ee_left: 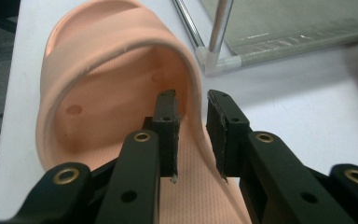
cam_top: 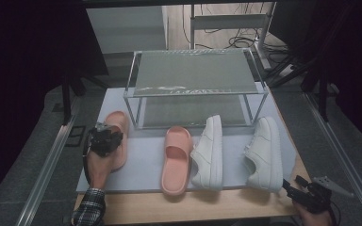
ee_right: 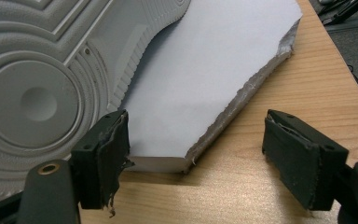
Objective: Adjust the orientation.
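Left gripper (ee_left: 191, 135) straddles the left pink slipper's (cam_top: 116, 141) strap edge at frame left, jaws nearly clamped, long axis running up-frame; right gripper (ee_right: 196, 158) gapes idle, lower right.

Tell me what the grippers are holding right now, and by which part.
Left gripper straddles the pink slipper's side wall beside its strap; whether it's clamped cannot be told. Right gripper holds nothing.

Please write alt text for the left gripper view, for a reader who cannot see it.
The left hand-held gripper has its two black jaws on either side of the side wall of a pink slide sandal, one jaw inside the shoe and one outside. The sandal lies on a white board, with the corner of a metal-framed rack just beyond it.
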Demonstrator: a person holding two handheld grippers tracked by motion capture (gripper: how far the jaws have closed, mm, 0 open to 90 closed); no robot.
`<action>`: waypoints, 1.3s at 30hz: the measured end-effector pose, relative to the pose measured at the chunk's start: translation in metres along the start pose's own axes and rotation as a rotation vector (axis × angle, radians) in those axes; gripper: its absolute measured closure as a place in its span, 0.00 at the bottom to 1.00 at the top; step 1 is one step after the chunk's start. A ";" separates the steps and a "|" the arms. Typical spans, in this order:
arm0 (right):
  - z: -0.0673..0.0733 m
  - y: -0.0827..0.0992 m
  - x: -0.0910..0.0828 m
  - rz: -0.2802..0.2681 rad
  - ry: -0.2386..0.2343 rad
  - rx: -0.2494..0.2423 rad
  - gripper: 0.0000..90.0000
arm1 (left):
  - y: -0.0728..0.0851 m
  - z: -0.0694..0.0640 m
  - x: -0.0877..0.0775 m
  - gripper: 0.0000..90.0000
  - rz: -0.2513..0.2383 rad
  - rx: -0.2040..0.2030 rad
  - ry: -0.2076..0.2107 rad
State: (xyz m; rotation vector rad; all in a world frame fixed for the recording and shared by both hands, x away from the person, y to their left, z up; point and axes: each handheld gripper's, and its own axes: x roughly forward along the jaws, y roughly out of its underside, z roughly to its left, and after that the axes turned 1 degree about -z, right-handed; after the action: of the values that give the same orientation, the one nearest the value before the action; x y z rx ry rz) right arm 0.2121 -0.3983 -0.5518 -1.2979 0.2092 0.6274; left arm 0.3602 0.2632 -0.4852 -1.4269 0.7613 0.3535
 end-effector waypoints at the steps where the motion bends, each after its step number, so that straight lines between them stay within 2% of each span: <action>1: 0.000 0.000 0.000 0.000 0.000 0.000 0.26 | -0.001 -0.001 0.002 0.81 0.004 0.000 -0.005; 9: 0.000 0.000 0.000 0.001 -0.002 -0.001 0.26 | -0.010 -0.004 0.012 0.85 0.029 -0.010 -0.021; 12: 0.000 0.000 0.000 0.001 -0.003 -0.001 0.26 | -0.011 -0.005 0.015 0.89 0.041 -0.020 -0.043; 18: 0.000 0.000 0.000 0.001 -0.004 -0.002 0.26 | -0.011 -0.004 0.013 0.92 0.041 -0.031 -0.045; 23: 0.000 0.000 0.000 0.001 -0.005 -0.002 0.26 | -0.009 0.002 0.007 0.95 0.033 -0.035 -0.065; 39: 0.000 0.000 0.000 -0.001 -0.003 -0.003 0.26 | 0.005 0.012 -0.022 0.95 0.002 -0.009 -0.039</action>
State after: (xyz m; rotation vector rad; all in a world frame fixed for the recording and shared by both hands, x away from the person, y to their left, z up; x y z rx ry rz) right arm 0.2121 -0.3984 -0.5520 -1.2994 0.2056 0.6291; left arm 0.3440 0.2799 -0.4754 -1.4243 0.7298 0.3858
